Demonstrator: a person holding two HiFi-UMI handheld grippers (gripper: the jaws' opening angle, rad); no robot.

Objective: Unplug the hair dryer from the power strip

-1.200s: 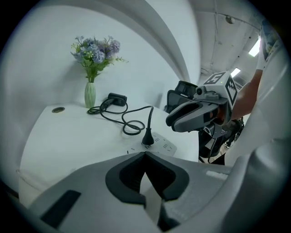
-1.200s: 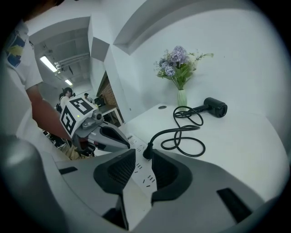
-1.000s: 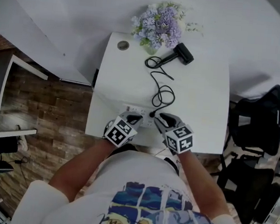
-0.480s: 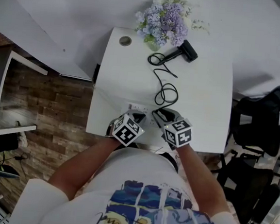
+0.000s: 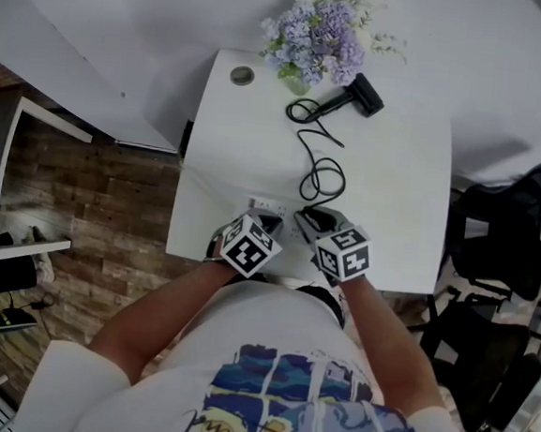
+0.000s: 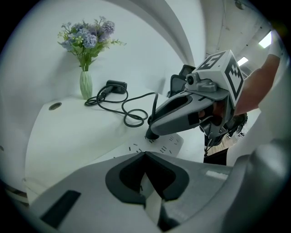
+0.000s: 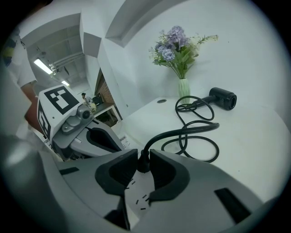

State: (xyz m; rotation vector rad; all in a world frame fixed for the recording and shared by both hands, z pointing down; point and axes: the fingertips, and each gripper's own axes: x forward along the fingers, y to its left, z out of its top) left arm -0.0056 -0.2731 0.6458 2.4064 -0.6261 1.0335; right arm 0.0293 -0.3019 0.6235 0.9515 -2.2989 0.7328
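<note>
On the white worktop [image 5: 387, 174], the hair dryer's plug [image 6: 151, 135] sits unpulled in the power strip [image 6: 175, 142], mid-frame. The right tool [image 7: 143, 155], its jaws just closing, seemingly grips the plug. The left tool [image 6: 145, 155] is closed and empty.

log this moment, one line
right gripper: just closed onto black plug; plug: seated in white plastic power strip; left gripper: shut, at strip

The hair dryer [image 5: 361, 94], its cord [image 5: 321, 172] and its plug [image 7: 143, 161] were black. The power strip [image 5: 264, 203] and table [image 5: 385, 192] were white. Lilac flowers [image 5: 315, 31] stood in a pale green vase [image 6: 85, 84]. The left hand-held gripper [image 5: 268, 223] and right hand-held gripper [image 5: 310, 219] were grey, with black-and-white square-patterned cubes. The floor [image 5: 93, 204] was brown planking.
</note>
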